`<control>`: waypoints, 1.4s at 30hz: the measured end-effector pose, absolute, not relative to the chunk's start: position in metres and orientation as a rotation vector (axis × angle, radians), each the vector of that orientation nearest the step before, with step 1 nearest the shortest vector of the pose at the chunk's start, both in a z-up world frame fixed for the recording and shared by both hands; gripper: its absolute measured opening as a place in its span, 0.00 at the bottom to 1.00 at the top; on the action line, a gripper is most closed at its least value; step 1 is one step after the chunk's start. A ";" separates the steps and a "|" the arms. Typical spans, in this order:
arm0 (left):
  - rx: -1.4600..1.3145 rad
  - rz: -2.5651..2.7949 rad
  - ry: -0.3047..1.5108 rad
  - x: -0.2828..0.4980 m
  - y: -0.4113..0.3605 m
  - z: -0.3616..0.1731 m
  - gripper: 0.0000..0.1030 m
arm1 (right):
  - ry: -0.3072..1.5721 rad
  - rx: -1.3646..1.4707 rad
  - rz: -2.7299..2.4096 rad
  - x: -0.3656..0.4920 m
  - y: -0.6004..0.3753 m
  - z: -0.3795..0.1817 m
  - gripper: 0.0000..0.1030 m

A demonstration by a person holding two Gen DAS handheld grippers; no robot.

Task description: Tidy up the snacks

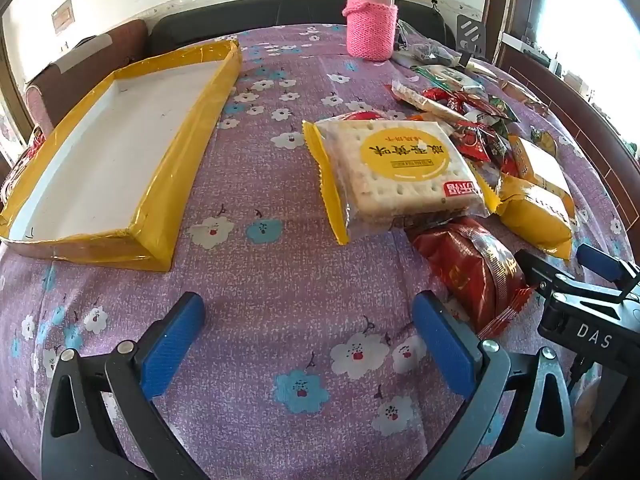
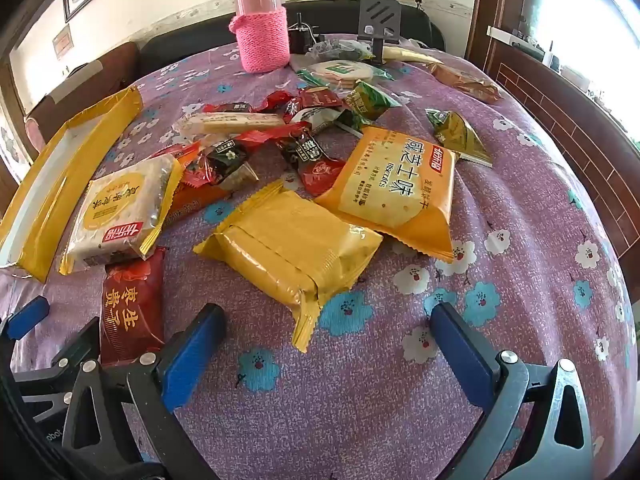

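floral purple tablecloth [image 2: 460, 380] (sofa [image 1: 248, 24] perhaps behind)

Snacks [image 2: 296, 184] lie scattered, sealed and flat; cracker pack [image 1: 396, 172] nearest the empty yellow tray [image 1: 108, 160], well apart.

Purple floral tablecloth [image 2: 520, 200] all over the table, a pink flask [image 1: 371, 16] in a knitted sleeve at the far edge, black phone stand [image 2: 378, 20] right nearby.
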State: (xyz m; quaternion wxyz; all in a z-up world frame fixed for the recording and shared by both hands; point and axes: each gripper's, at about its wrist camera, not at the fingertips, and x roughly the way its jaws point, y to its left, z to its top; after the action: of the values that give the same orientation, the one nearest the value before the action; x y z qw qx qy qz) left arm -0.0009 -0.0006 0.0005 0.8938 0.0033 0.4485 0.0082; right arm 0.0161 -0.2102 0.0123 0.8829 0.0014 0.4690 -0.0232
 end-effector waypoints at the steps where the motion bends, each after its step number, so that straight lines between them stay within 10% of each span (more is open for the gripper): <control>1: 0.007 0.017 0.930 -0.001 -0.001 0.001 1.00 | 0.977 0.004 -0.047 0.016 -0.210 0.012 1.00; 42: -0.003 0.017 0.942 0.000 0.000 0.000 1.00 | 0.975 0.007 -0.051 0.017 -0.211 0.014 1.00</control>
State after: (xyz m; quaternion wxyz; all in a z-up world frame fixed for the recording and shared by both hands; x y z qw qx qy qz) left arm 0.0000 -0.0003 0.0003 0.8910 -0.0016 0.4540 0.0080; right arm 0.0165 -0.2109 0.0136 0.8831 0.0032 0.4685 -0.0246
